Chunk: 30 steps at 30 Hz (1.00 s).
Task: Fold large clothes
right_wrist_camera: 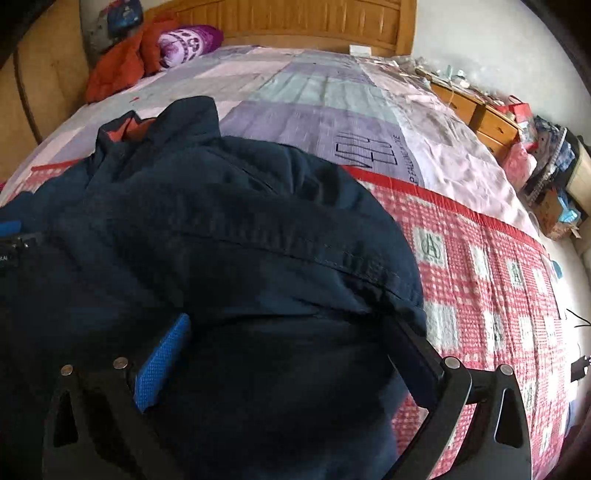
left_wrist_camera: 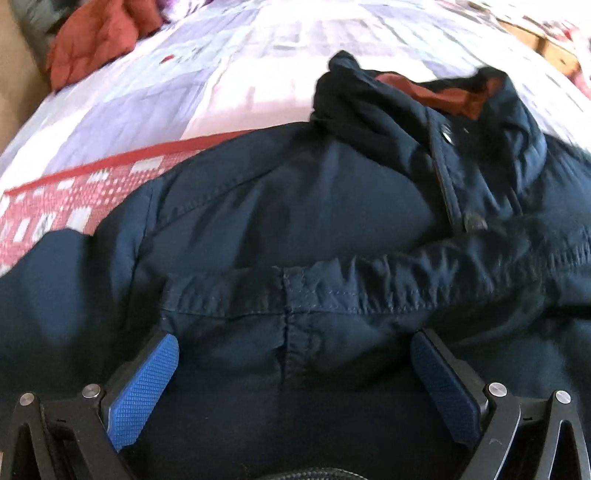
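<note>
A large navy jacket (left_wrist_camera: 295, 221) with a rust-orange collar lining (left_wrist_camera: 443, 92) lies on the bed, its elastic hem folded up over the body. My left gripper (left_wrist_camera: 295, 354) is open just above the folded hem, blue pads (left_wrist_camera: 144, 391) wide apart with cloth between and under them. In the right wrist view the same jacket (right_wrist_camera: 221, 229) fills the left and middle. My right gripper (right_wrist_camera: 291, 339) is open over its right edge; the left pad (right_wrist_camera: 162, 362) shows, the right finger is partly under the hem.
The bed (right_wrist_camera: 332, 110) has a pale purple and pink quilt, with a red checked blanket (right_wrist_camera: 480, 266) at the near end. A rust-red garment (left_wrist_camera: 96, 37) and a purple pillow (right_wrist_camera: 188, 42) lie near the wooden headboard (right_wrist_camera: 295, 18). Cluttered drawers (right_wrist_camera: 491, 122) stand to the right.
</note>
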Available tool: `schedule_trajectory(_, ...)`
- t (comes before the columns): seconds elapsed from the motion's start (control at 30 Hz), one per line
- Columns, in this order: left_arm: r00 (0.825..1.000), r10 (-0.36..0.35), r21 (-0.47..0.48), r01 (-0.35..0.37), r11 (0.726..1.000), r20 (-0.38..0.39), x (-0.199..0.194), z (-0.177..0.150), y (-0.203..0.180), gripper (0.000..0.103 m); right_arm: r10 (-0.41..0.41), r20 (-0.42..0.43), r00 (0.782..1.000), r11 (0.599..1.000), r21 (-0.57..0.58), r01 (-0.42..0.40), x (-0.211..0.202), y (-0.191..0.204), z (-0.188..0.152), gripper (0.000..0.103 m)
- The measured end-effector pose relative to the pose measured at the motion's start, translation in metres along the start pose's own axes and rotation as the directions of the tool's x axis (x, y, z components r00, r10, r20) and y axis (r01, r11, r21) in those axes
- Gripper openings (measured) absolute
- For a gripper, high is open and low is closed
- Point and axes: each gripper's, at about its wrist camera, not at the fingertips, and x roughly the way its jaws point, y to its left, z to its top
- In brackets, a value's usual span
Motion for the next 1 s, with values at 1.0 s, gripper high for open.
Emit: schedule_trajectory(1.0,1.0,0.006,-0.142,-0.003,0.99,0.017,-0.066,-0.064,0.081,0.103,-0.026,0.086,0.996,0.998,0.05,0.022,-0.052,0.05,-0.02,0.103)
